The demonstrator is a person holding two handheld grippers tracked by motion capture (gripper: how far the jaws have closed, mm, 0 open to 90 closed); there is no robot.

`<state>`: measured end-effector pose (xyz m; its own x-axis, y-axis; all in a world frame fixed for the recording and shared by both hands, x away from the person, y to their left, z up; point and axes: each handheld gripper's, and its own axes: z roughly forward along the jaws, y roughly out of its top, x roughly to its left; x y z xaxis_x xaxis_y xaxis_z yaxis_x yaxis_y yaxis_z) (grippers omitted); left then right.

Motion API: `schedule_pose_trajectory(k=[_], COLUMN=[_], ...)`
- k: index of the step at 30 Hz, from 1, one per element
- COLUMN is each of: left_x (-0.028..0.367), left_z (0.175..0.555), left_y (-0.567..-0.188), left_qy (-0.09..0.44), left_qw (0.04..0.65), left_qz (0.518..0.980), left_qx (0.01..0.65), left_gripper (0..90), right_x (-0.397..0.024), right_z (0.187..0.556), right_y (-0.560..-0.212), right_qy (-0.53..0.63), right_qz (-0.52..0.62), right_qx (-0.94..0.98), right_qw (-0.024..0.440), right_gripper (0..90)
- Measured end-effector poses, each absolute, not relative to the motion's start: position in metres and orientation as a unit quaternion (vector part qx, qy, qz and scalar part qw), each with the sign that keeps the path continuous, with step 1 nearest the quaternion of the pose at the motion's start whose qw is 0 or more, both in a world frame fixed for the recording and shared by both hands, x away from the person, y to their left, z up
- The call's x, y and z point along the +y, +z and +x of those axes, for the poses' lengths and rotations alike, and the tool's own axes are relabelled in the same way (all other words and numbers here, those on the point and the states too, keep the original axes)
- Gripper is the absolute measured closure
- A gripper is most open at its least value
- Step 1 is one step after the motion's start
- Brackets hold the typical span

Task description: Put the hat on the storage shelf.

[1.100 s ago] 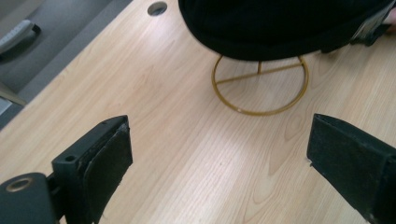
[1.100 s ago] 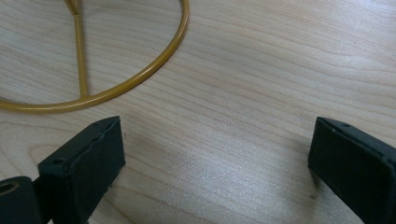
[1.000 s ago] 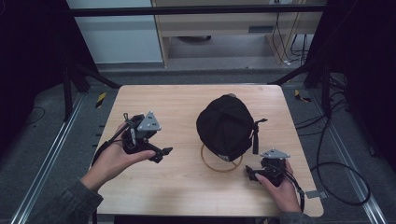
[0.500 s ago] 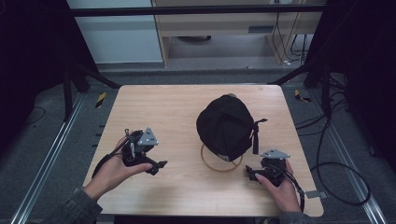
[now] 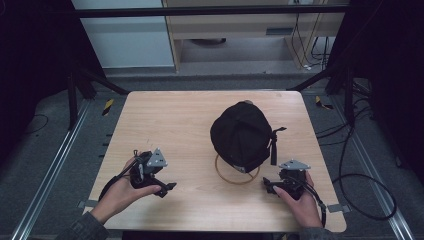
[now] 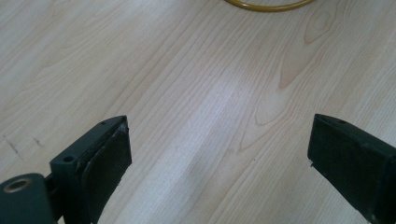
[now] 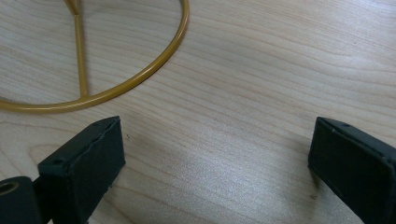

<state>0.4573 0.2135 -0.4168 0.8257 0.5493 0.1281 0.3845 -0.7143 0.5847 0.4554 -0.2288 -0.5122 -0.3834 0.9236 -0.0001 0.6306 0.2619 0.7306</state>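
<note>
So there's a black cap (image 5: 244, 135) sitting on a yellow wire stand (image 5: 237, 173) toward the right-middle of the wooden table (image 5: 170, 115). The cap covers the top of the stand, so from the high view only the ring at the base shows, peeking out at the near side under the cap. A strap hangs off the cap's right side.

The left gripper (image 5: 162, 189) is held low over the table, well to the left of the cap. Its jaws are spread wide with nothing between them, just bare wood. In the left gripper view (image 6: 219, 158) a short arc of the stand's ring (image 6: 266, 5) sits far ahead of the jaws at the top edge, a bit toward the right jaw's side. Nothing is touching either pad.

The right gripper (image 5: 270, 186) is down near the table too, just right of the ring and below the hanging strap. Its jaws are also wide apart and empty. In the right gripper view (image 7: 217, 161) the ring (image 7: 140, 77) curves just ahead of the left jaw, close to it but not touching, with a straight yellow bar running from the ring's near edge away toward the top. The space ahead of the right jaw is plain wood grain.

Both hands grip their tools from the near side of the table, with cables trailing back.
</note>
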Motion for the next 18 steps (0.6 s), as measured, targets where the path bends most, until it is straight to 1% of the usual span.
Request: schedule_pose_trajectory(k=[10, 18], left_x=[0.231, 0.247], left_z=[0.455, 0.456], left_y=[-0.435, -0.447], left_qy=[0.135, 0.135], left_qw=[0.284, 0.285], left_qz=[0.908, 0.901], left_qx=[0.278, 0.297], left_gripper=[5.8, 5.7], right_x=[-0.229, -0.229], right_z=[0.455, 0.455], right_y=[-0.512, -0.512], right_qy=[0.331, 0.331], right_qz=[0.509, 0.509], right_qx=[0.763, 0.763], right_qw=[0.221, 0.221], right_gripper=[3.8, 3.8])
